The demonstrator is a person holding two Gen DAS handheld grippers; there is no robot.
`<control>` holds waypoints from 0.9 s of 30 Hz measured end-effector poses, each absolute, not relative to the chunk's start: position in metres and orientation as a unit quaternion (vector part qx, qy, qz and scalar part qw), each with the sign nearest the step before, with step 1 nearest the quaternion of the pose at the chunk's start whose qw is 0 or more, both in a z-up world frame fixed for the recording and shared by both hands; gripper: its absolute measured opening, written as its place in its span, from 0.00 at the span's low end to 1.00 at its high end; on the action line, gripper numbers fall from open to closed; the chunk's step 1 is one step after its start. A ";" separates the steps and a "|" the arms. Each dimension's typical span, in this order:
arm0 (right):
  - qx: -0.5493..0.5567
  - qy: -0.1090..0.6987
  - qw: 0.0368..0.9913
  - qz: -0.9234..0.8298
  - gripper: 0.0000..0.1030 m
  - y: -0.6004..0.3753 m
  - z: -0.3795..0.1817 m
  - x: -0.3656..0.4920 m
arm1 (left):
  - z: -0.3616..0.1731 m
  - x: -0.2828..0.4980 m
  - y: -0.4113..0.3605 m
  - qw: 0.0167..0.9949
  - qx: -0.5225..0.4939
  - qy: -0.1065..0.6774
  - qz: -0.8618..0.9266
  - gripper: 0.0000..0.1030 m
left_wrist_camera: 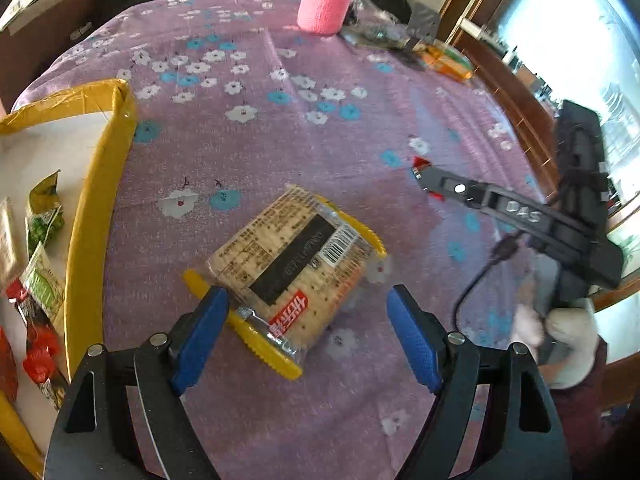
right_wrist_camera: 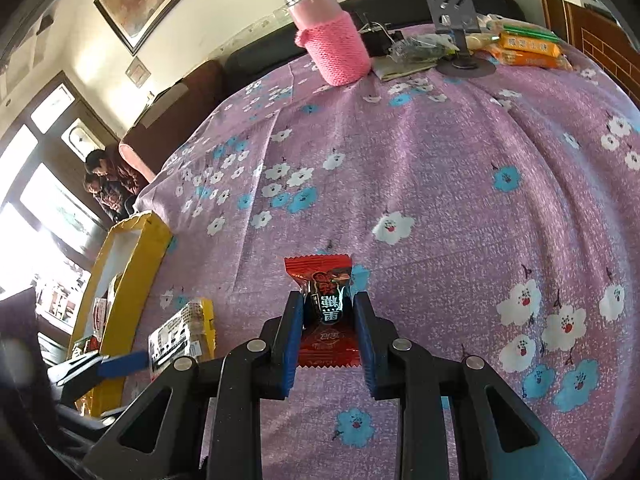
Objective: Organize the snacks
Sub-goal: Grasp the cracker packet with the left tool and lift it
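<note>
**Cracker pack waits between open fingers while a candy is already pinched**

The left gripper (left_wrist_camera: pixel 308 336) hangs over the purple flowered tablecloth (left_wrist_camera: pixel 360 128) with its blue-padded fingers (left_wrist_camera: pixel 200 336) spread wide. The clear-wrapped rectangular cracker pack with yellow serrated ends (left_wrist_camera: pixel 292 264) lies flat on the cloth directly ahead of them, its near end reaching into the gap and close to the left pad; whether pad and wrapper touch, I cannot tell. The pack's long axis runs diagonally, from lower left to upper right, so the fingers would probably need a slight turn to close squarely across its narrow width. It lies label-side down, showing fine print, a barcode and a dark band, with pale crackers visible through the film.

The yellow-edged cardboard box (left_wrist_camera: pixel 92 216), already holding several snack packets, sits just to the left of the pack, nearer this gripper than the other.

The right gripper (right_wrist_camera: pixel 328 316) is clamped narrowly on a small red-and-black wrapped candy (right_wrist_camera: pixel 326 300), whose crimped red ends stick out ahead of and behind the pads. It holds the candy just above the cloth, well right of the box.
</note>
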State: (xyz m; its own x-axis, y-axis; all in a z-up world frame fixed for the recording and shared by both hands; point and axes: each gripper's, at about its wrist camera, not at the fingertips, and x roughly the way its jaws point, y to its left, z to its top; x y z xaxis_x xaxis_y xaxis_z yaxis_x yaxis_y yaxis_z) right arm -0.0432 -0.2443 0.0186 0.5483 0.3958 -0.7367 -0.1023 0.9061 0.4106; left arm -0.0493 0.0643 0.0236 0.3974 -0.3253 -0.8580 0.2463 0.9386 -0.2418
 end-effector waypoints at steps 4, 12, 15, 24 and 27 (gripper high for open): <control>0.165 0.454 0.864 0.144 0.26 -0.246 0.016 -0.044 | 0.029 -0.057 0.066 0.858 0.015 0.492 -0.149 0.79; 0.158 0.452 0.865 0.148 0.27 -0.240 0.015 -0.046 | 0.019 -0.038 0.031 0.865 0.139 0.450 -0.170 0.80; 0.162 0.451 0.865 0.149 0.27 -0.240 0.014 -0.046 | 0.011 -0.036 0.019 0.855 0.171 0.457 -0.178 0.82; 0.148 0.441 0.870 0.165 0.47 -0.231 0.016 -0.047 | 0.004 -0.035 0.032 0.860 0.114 0.466 -0.174 0.71; 0.125 0.437 0.877 0.158 0.47 -0.225 0.016 -0.048 | 0.008 -0.038 0.037 0.864 0.088 0.467 -0.166 0.67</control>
State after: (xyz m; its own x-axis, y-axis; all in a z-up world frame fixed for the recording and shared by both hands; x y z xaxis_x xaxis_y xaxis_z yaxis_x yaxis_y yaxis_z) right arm -0.0485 -0.2248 0.0163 0.5687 0.3870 -0.7258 -0.1682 0.9185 0.3580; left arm -0.0382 0.0373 0.0080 0.5090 -0.2050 -0.8360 0.3699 0.9291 -0.0026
